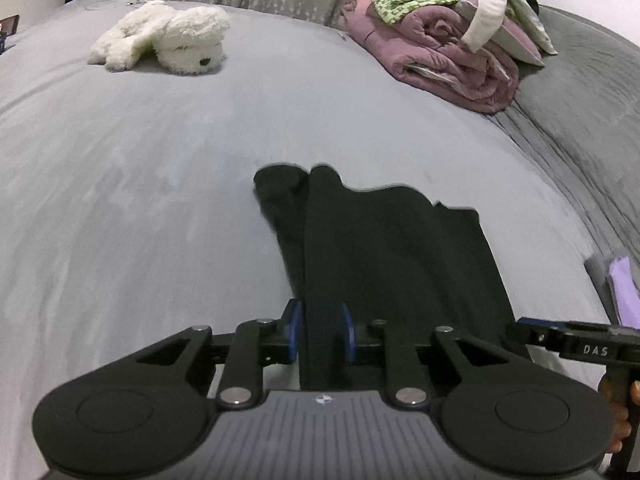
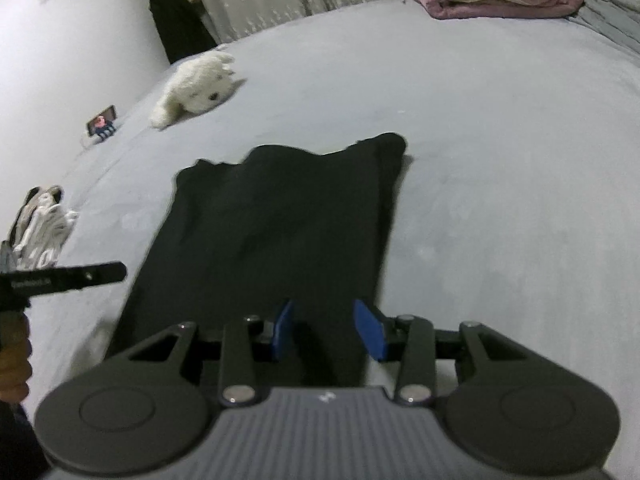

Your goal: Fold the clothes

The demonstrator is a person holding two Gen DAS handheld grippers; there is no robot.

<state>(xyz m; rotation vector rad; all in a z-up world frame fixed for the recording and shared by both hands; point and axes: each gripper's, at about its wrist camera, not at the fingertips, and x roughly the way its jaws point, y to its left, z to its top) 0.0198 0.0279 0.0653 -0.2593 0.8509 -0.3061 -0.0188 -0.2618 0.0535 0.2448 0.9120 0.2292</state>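
Obscured and truncated regions

The black garment's (image 1: 392, 248) near edge is hidden behind the left gripper (image 1: 322, 334). The purple item (image 1: 624, 292) is cut off at the frame edge, its kind indeterminable.

Both wrist cameras looked forward along their jaws, low and close over the bed (image 1: 120, 200), facing its far end. The left view sat at the near left edge of the black garment (image 1: 392, 248), the right view at its near right edge. Both shared the garment, the white plush dog (image 2: 196, 84) and the pink blanket (image 1: 452, 60).
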